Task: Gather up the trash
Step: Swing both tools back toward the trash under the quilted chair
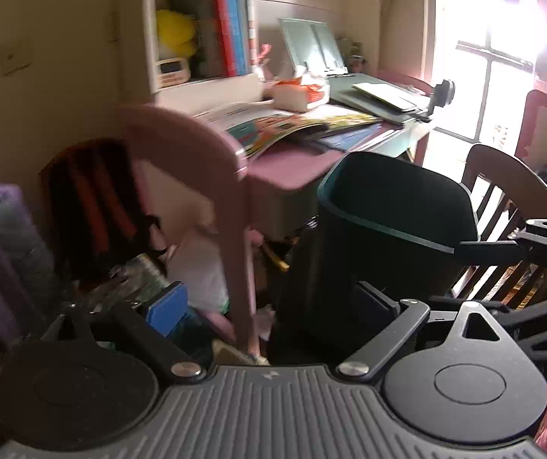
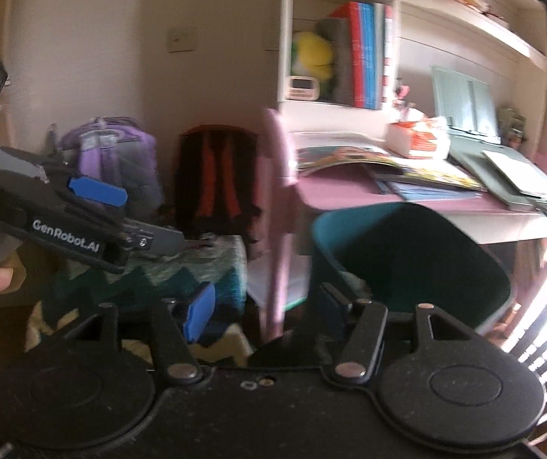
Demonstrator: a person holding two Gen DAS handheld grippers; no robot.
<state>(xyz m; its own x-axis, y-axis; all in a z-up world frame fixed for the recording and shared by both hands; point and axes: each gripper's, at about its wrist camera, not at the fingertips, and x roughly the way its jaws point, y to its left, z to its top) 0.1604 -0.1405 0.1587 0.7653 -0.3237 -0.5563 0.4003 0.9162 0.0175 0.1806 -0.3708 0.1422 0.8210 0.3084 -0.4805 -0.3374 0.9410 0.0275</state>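
- Bin (image 2: 411,264): dark teal, open top, standing upright in front of the pink desk (image 2: 349,191), just right of the pink chair (image 2: 277,206). Serves as landmark.
- Right claw (image 2: 262,306): spread wide, holding nothing; right finger (image 2: 334,302) at the bin's near rim, blue-padded left finger clear of the bin on its left.
- Left claw (image 1: 269,306): spread, holding nothing; its right finger lies against the bin (image 1: 388,237) wall, the bin ahead and to the right.
- Trash: a crumpled orange-and-white wrapper (image 2: 422,137) on the desk, behind and above the bin; judged the likeliest item.
- Nearer arm: right, by judgement.
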